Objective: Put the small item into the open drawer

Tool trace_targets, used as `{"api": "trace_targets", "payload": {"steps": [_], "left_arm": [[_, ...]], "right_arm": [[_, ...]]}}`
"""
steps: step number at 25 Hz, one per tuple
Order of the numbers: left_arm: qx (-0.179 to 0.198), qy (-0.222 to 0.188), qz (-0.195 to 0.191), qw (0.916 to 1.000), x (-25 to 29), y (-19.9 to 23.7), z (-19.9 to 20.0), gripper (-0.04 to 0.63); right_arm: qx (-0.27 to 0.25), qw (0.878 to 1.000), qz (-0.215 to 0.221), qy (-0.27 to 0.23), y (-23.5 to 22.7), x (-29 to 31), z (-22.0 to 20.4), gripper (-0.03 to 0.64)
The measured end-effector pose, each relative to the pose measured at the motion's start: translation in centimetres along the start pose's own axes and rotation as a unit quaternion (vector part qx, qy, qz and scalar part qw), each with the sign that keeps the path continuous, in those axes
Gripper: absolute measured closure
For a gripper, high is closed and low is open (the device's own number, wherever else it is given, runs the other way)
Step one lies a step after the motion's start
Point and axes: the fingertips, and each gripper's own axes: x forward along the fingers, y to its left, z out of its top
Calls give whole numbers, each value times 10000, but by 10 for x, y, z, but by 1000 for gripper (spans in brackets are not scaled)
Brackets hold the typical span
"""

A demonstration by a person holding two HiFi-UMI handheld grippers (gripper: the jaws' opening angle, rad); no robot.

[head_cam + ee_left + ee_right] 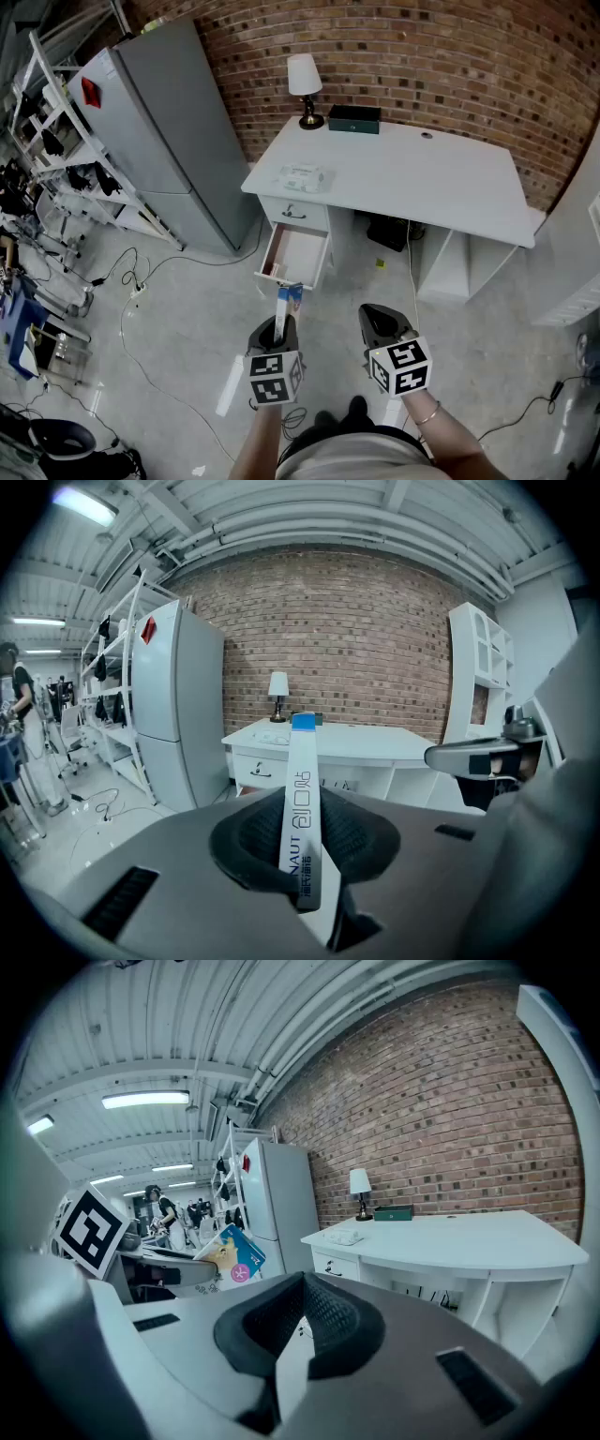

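Note:
The small item (288,304) is a thin white box with a blue end and printed letters. It stands upright between the pads of my left gripper (281,324), which is shut on it. In the left gripper view the box (302,799) rises out of the left gripper (306,850) and points towards the desk. The open drawer (295,255) juts from the left side of the white desk (422,178), just beyond the box, with a light interior. My right gripper (380,324) hangs beside the left one, shut with nothing in it; the right gripper view shows the same of the right gripper (296,1321).
A grey fridge (178,131) stands left of the desk. On the desk sit a lamp (304,80), a dark green box (354,118) and a white packet (305,176). Metal racks (56,141) and floor cables (141,281) lie to the left. A white shelf unit (483,667) stands right.

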Motion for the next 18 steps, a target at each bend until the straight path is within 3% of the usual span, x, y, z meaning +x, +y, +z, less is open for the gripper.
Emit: {"api": "trace_targets", "payload": {"steps": [13,18], "left_arm": [[-301,-248,196,9990,-2,22,2,511],[-264,-60,317,9991,10,37,4,511]], "right_arm": [[173,9995,282,-10,-5,3,-1,611],[202,9993,297,36,-5,16,1,611]]}}
